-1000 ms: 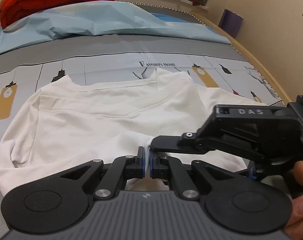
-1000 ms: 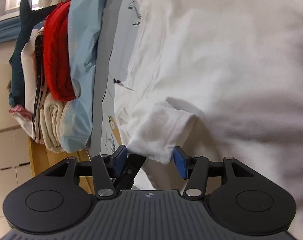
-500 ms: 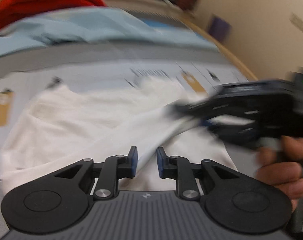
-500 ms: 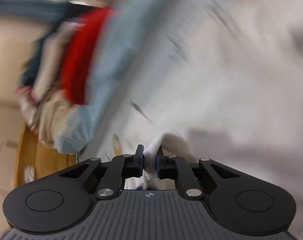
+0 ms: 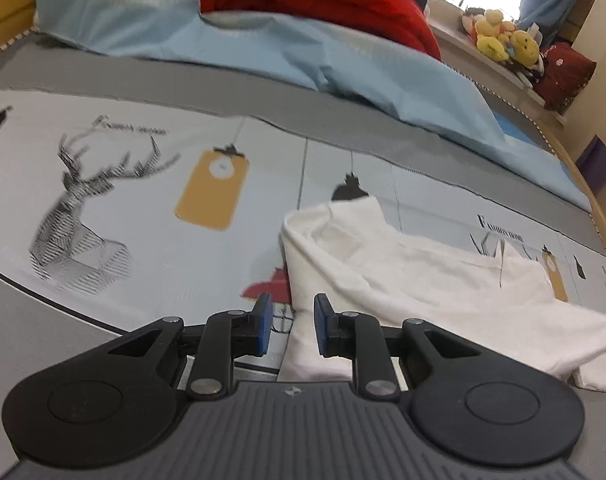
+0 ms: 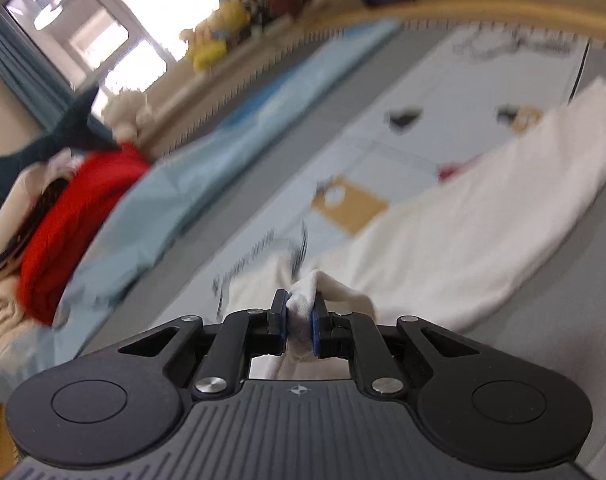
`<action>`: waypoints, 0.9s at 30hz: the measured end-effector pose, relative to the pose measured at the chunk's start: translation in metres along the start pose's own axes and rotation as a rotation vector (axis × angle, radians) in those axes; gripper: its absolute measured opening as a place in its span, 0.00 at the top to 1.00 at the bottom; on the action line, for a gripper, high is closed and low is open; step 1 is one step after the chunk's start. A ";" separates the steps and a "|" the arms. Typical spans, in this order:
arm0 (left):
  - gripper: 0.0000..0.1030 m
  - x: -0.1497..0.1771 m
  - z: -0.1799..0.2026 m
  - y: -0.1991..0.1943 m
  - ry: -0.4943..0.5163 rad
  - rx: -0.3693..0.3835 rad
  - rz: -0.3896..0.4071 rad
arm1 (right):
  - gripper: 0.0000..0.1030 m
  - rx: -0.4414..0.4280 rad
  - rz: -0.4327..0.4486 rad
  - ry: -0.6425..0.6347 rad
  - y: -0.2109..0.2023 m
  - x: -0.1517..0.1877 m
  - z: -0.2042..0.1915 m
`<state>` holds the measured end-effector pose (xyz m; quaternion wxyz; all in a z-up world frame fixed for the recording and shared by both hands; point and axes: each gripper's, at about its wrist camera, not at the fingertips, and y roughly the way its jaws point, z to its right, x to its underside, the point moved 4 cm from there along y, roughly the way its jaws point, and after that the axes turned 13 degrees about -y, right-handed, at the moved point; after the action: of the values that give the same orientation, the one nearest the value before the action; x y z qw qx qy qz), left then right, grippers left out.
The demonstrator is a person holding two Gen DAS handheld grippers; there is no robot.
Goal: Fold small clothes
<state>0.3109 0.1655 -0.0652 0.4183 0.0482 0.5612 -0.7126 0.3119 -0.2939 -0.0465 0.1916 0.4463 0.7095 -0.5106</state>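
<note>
Across the printed bed sheet, the white T-shirt sprawls at lower right of the left view: light, limp, best taken at hems or corners. The right tool pinches a bunched shirt edge; the left tool stands narrowly parted, gripping nothing.

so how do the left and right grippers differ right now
The left gripper has a clear gap between its blue pads, and nothing is pinched; the right gripper is clamped on a bunched bit of the white shirt. The left's jaws stand over the shirt's edge on the printed bed sheet; the right's lift its cloth. Both are the same black two-finger tool.
</note>
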 end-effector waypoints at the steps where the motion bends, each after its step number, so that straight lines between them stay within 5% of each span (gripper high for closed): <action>1: 0.78 0.003 -0.001 0.005 -0.007 0.012 -0.012 | 0.89 -0.019 -0.012 0.002 0.004 -0.001 0.001; 11: 0.69 -0.003 -0.003 0.069 -0.112 0.055 -0.048 | 0.89 -0.027 -0.063 -0.017 0.016 0.005 0.001; 13: 0.69 -0.004 0.004 0.077 -0.090 0.039 -0.051 | 0.89 -0.030 -0.062 -0.023 0.018 0.004 0.001; 15: 0.55 -0.004 0.013 0.084 -0.045 0.031 -0.050 | 0.89 -0.035 -0.067 -0.019 0.020 0.004 0.000; 18: 0.54 0.002 0.021 0.102 0.046 -0.054 -0.080 | 0.89 -0.045 -0.069 -0.010 0.022 0.003 0.000; 19: 0.55 0.003 0.022 0.105 0.063 -0.059 -0.070 | 0.89 -0.052 -0.067 -0.010 0.022 0.002 -0.001; 21: 0.92 0.000 0.021 0.106 0.074 -0.064 -0.032 | 0.89 -0.081 -0.053 -0.013 0.022 0.000 -0.006; 25: 1.00 -0.022 0.003 0.089 0.135 -0.273 0.131 | 0.89 -0.222 0.012 -0.028 0.016 -0.009 -0.022; 27: 1.00 -0.031 -0.015 0.082 0.004 -0.224 0.116 | 0.89 -0.238 0.020 -0.057 0.016 -0.012 -0.029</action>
<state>0.3782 0.1938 -0.1164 0.4604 0.0350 0.6344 -0.6199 0.3363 -0.2720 -0.0348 0.2685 0.4127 0.7547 -0.4336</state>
